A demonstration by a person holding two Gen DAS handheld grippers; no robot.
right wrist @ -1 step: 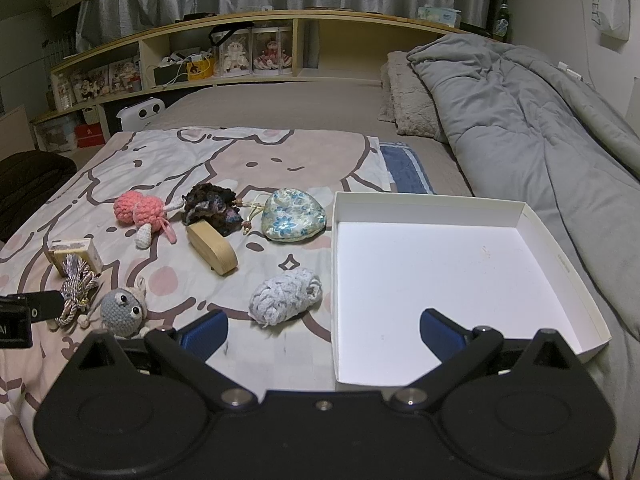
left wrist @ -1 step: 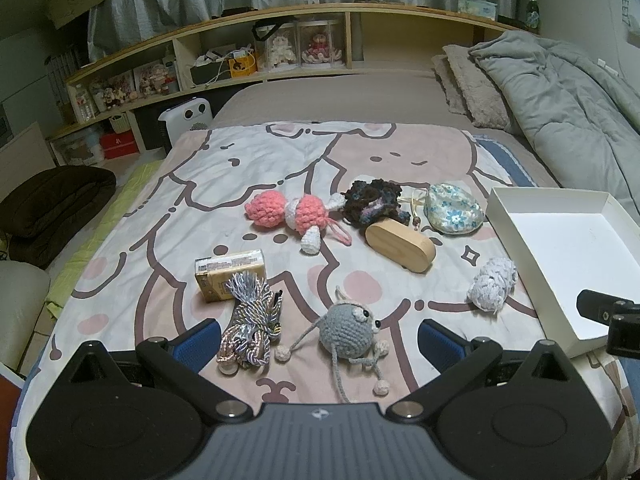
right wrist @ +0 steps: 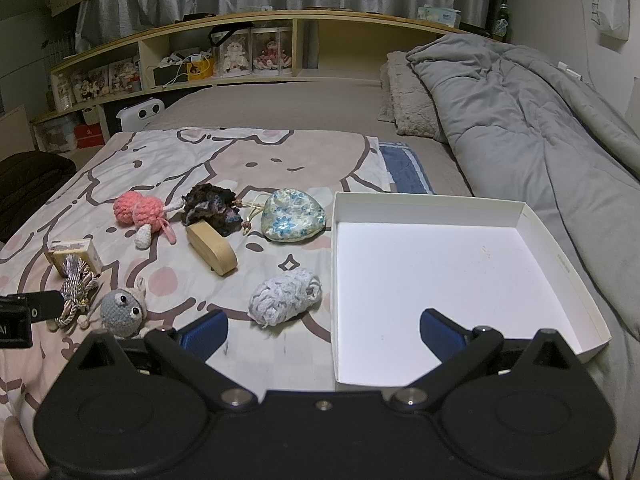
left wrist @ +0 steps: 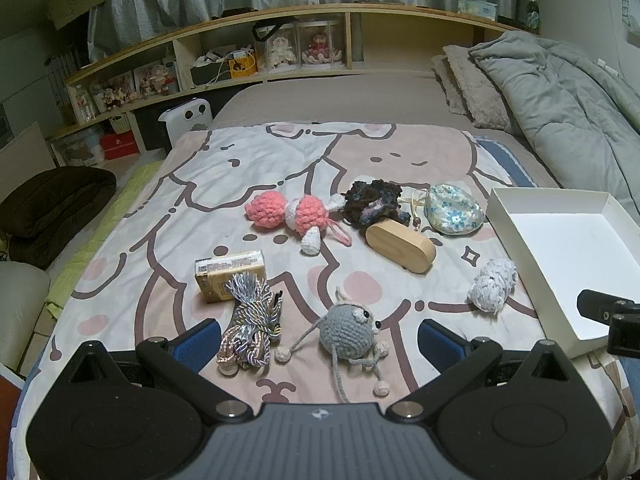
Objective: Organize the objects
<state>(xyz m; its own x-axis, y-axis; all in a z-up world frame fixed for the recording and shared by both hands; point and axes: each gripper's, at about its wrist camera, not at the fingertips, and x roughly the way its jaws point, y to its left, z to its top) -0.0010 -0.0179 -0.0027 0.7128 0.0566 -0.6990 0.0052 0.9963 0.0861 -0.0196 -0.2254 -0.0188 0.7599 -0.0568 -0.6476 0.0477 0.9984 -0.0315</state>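
1. Left hand-held gripper (left wrist: pixel 318 334): jaws spread wide, holding nothing, hovering low over the near part of the bed (left wrist: pixel 320 96).
2. Right hand-held gripper (right wrist: pixel 324 330): jaws also wide apart, empty, over the near-left corner of the white box (right wrist: pixel 560 256).
3. White box sits on the right side of the bed, open top, nothing inside.
4. Grey crochet mouse (left wrist: pixel 350 330) lies between the left gripper's fingers, not touched.
5. Braided cord bundle (left wrist: pixel 252 326) just left of the mouse, near the left gripper's left finger (left wrist: pixel 198 340); its far end overlaps the small yellow carton (left wrist: pixel 230 274).
6. White knitted piece (right wrist: pixel 284 296) lies just left of the box, near the right gripper's left finger (right wrist: pixel 204 334).
7. Wooden oval case (left wrist: pixel 400 246) mid-spread; its far end touches the dark crochet piece (left wrist: pixel 374 200).
8. Pink crochet toy (left wrist: pixel 292 214) left of the dark piece, touching it.
9. Floral pouch (left wrist: pixel 452 210) right of the dark piece, near the box's far-left corner.
10. All items rest on the cartoon-print blanket (left wrist: pixel 280 160); grey duvet (right wrist: pixel 520 120) bunched far right.
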